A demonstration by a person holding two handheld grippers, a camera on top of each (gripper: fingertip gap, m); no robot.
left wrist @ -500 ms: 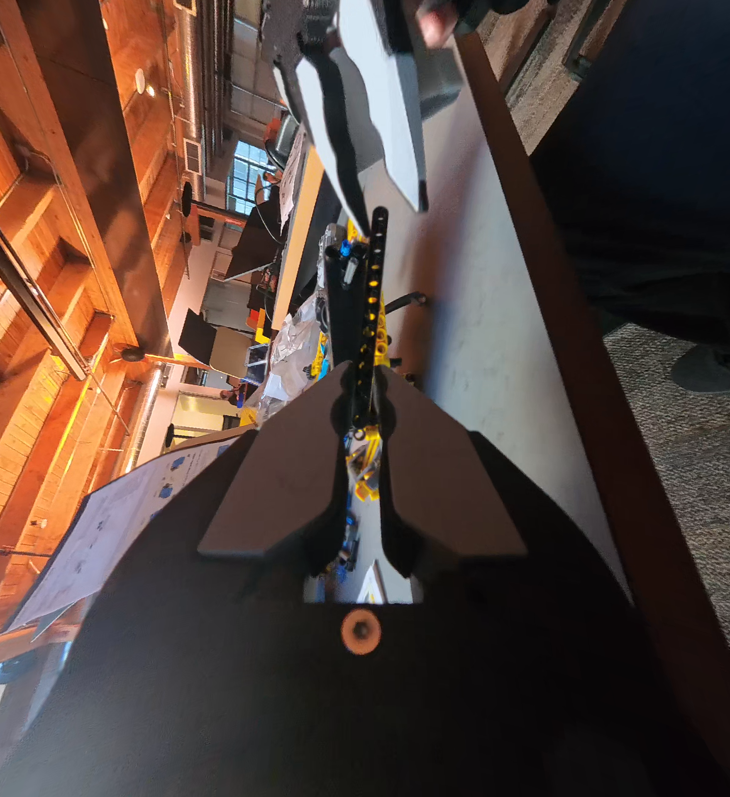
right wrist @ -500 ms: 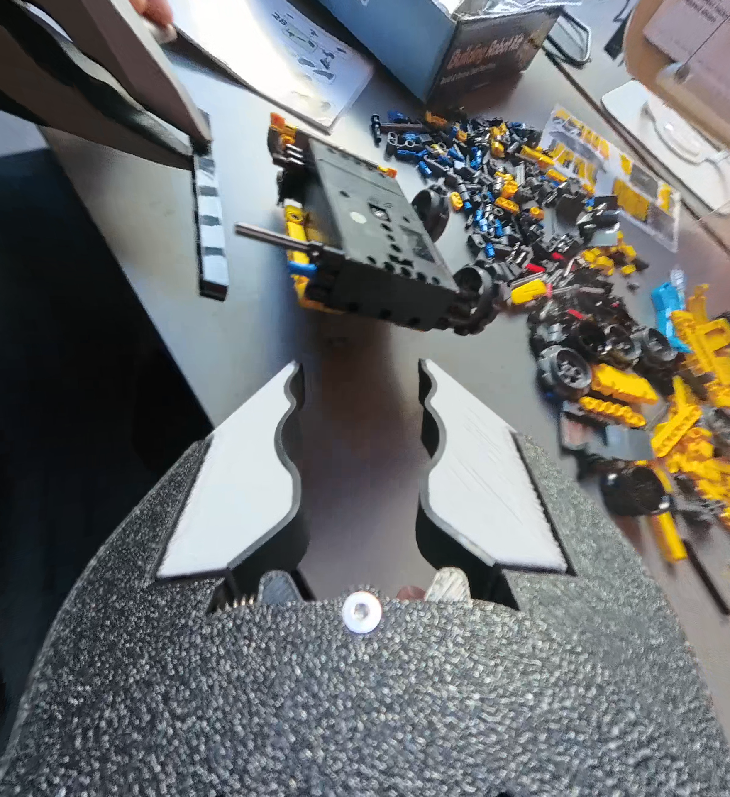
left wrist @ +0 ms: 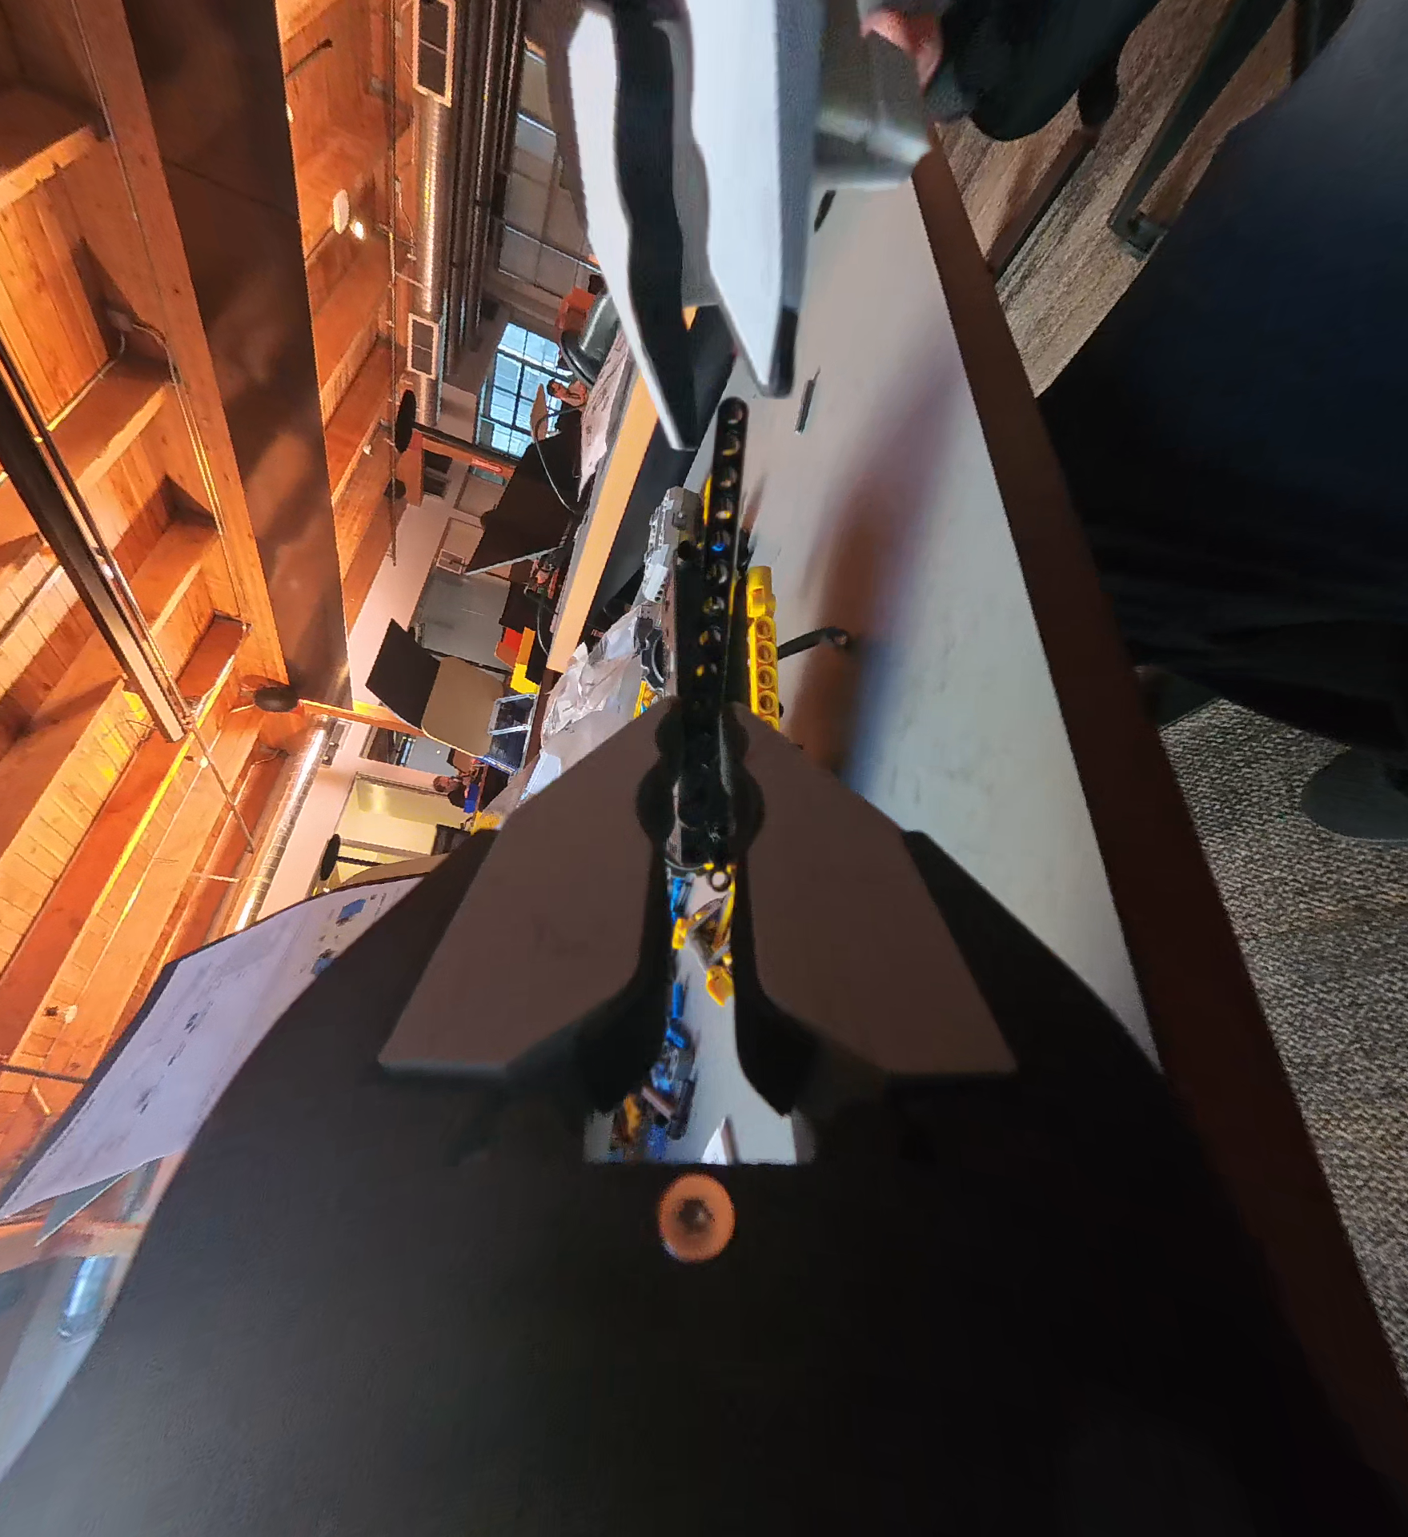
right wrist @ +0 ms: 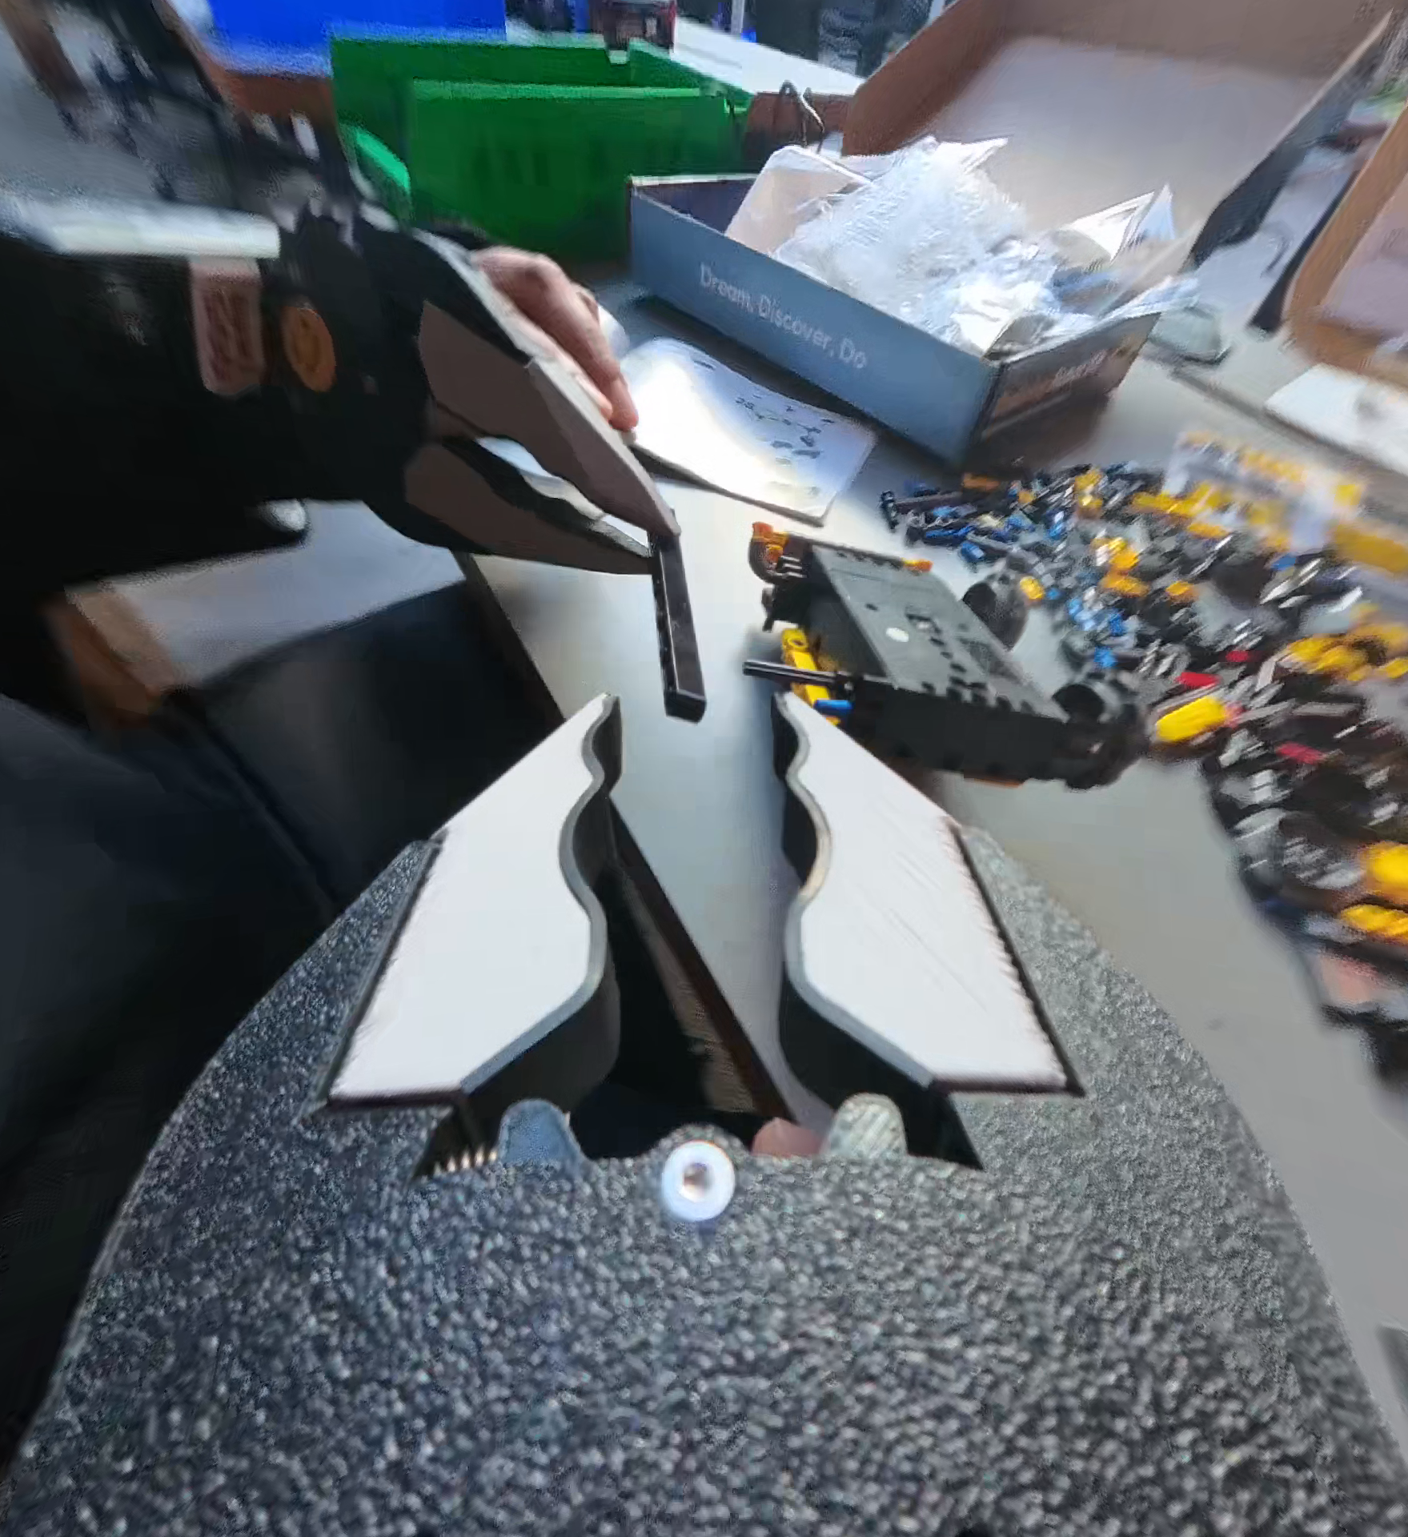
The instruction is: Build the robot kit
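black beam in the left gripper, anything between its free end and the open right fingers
Nothing visible does. The black beam, clamped in the left gripper, hangs with its free end just ahead of the open right gripper, with only bare table behind the gap. The black motor block lies off to the side.

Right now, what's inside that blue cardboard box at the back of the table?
Crumpled clear plastic bags fill the blue box and stick out above its rim. Whatever lies beneath them is hidden.
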